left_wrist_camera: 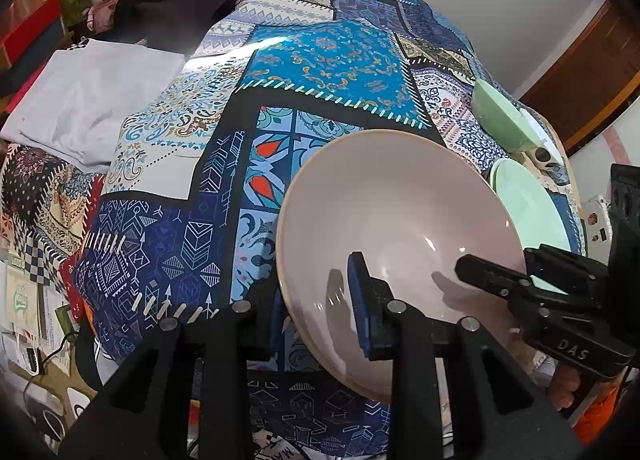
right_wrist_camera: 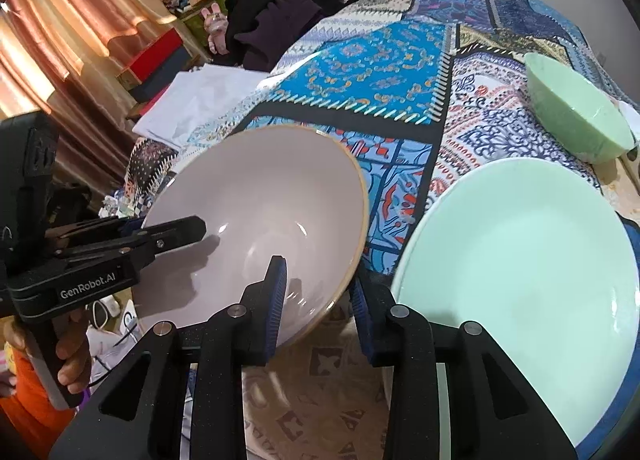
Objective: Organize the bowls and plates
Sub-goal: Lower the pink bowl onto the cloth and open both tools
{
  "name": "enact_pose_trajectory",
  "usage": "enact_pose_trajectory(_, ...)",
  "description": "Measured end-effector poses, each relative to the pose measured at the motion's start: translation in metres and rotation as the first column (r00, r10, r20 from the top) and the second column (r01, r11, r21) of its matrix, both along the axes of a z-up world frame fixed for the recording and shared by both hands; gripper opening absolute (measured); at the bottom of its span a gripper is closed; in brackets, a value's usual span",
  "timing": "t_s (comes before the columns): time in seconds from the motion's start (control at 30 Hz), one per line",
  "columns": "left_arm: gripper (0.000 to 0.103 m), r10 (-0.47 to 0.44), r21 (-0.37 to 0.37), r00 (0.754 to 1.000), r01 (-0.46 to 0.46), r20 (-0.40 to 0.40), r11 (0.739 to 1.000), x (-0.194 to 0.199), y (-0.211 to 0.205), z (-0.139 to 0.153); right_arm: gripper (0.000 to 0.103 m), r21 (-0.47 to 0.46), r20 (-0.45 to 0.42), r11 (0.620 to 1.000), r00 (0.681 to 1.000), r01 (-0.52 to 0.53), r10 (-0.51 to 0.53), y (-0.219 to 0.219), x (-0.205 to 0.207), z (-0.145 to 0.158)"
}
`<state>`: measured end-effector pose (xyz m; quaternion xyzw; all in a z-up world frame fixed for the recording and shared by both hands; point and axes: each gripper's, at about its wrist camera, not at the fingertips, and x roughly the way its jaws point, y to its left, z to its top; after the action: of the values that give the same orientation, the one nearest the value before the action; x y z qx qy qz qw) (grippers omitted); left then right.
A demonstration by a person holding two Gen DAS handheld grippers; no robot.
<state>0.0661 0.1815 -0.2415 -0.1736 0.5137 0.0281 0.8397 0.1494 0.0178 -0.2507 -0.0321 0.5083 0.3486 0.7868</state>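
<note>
Two grippers share one pink bowl [left_wrist_camera: 396, 227]: the left gripper [left_wrist_camera: 316, 324] and right gripper [right_wrist_camera: 320, 300] each have jaws closed over its rim, holding it tilted above the surface [left_wrist_camera: 328, 59]. Keep both grips level when lowering. It is empty, like the green plate [right_wrist_camera: 520, 252] beside it and the green bowl [right_wrist_camera: 576, 119] beyond.
</note>
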Motion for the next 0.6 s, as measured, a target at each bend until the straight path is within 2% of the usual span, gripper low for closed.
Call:
enact_pose_trajectory(0.3,0.029,0.023,0.066,0.999,-0.026,0.049,0.998,-0.009,-0.001,0.027,0.036,0.035,0.021,0.999,0.999,0.031,-0.031,-0.022,0.002,0.015)
enact_pose_trajectory(0.57,0.03,0.009,0.094,0.994,-0.02,0.11,0.995,-0.007,-0.013,0.064,0.04,0.059,0.121,0.995,0.988,0.086,-0.092,-0.063,0.011,0.047)
enact_pose_trajectory(0.6,0.032,0.001,0.099,0.992,-0.013,0.123,0.995,-0.004,-0.018,0.07,0.04,0.06,0.136,0.994,0.985,0.096,-0.104,-0.068,0.014,0.051)
